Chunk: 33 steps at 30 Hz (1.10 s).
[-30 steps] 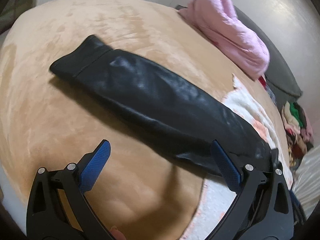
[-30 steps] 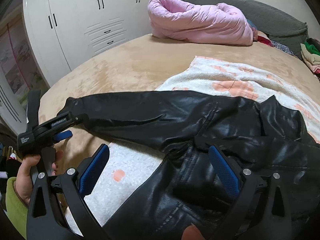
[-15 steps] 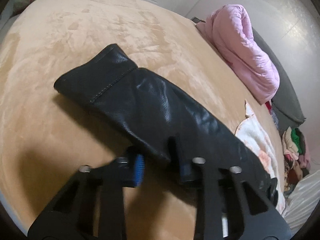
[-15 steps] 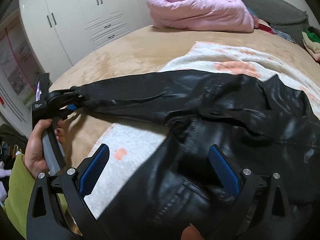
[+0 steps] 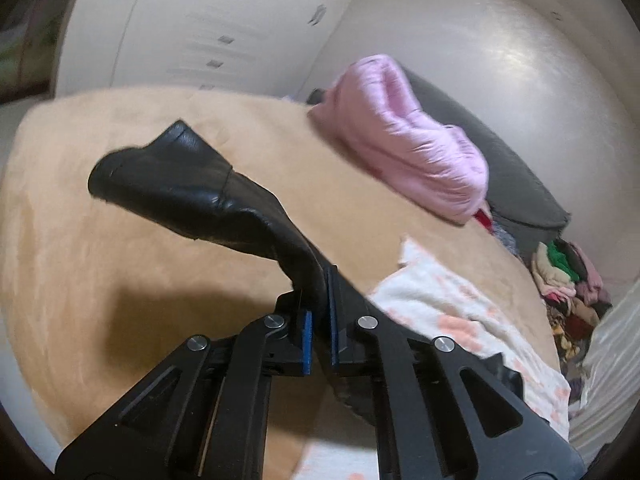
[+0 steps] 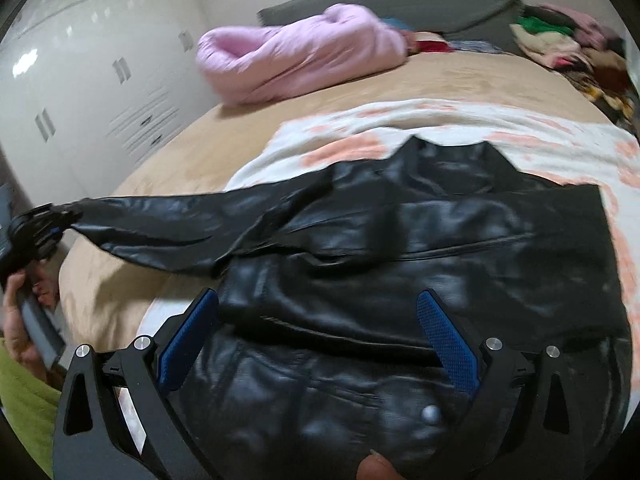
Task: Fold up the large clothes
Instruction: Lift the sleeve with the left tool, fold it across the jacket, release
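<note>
Jacket (image 6: 400,264) lay back-up on the blanket (image 6: 440,120) on the bed (image 6: 192,152), body flat, one sleeve (image 5: 192,196) stretched out over the bed's side.

Risks, my read:
- Left hand-held gripper (image 5: 318,320) pinched the sleeve partway up, not at the cuff, so the cuff end flopped free ahead of the pads. Swinging it over the body could let that end curl under and land as a crumpled fold.
- Leather looked slick and stiff. A thin bite between the pads could slip out mid-swing.
- Body wasn't pinned. Pulling the sleeve across could drag the whole jacket or bunch the blanket under it.
- Shoulder seam area already looked rumpled. Folding over that would lock the crease in.

Grippers:
- Left: pads pressed together on the sleeve, leather bunched between them, sleeve lifted off the bed.
- Right hand-held gripper (image 6: 316,336): spread wide, hovering over the lower back panel, pads either side of it. Couldn't tell if the tips touched the leather; it gripped nothing.
</note>
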{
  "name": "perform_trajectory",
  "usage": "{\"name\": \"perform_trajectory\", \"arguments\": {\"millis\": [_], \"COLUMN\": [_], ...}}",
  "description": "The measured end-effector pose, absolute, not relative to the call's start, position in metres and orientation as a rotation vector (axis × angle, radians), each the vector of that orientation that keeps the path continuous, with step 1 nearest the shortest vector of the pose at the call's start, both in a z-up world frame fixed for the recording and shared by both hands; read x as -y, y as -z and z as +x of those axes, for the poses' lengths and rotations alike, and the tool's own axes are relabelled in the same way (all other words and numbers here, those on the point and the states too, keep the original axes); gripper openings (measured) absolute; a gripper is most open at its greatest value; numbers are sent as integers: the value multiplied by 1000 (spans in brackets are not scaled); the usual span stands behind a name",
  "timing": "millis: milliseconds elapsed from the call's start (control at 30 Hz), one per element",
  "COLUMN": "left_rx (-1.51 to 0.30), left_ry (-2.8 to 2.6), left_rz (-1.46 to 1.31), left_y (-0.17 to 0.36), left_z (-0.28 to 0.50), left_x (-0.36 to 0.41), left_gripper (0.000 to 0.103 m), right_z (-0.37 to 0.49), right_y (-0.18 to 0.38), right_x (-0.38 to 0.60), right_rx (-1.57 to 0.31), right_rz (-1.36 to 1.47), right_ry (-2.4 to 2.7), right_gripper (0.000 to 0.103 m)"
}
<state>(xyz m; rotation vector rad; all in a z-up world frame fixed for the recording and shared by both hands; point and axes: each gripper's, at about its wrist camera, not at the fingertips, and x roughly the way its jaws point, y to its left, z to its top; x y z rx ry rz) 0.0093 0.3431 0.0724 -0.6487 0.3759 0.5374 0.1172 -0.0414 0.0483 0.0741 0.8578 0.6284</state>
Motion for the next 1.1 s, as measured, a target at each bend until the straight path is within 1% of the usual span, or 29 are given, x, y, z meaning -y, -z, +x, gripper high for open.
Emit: {"name": "perform_trajectory", "arguments": {"millis": [233, 467, 733, 833, 1100], "left_rx": [-334, -365, -415, -458, -597], "left_ry": [-415, -291, -150, -77, 106], "left_rz": [-497, -379, -273, -191, -21], "left_y": [-121, -140, -131, -123, -80], "left_z": [29, 60, 80, 93, 123], "left_x": [-278, -214, -150, -117, -38], "left_gripper": [0, 0, 0, 0, 0], "right_z": [129, 135, 135, 133, 136], "right_y": [-59, -78, -77, -73, -63], "right_x": [102, 158, 209, 228, 274], "right_rx": [-830, -777, -764, -762, -753], "right_rz": [214, 330, 432, 451, 523], "right_ry": [-568, -496, -422, -387, -304], "right_gripper": [99, 99, 99, 99, 99]}}
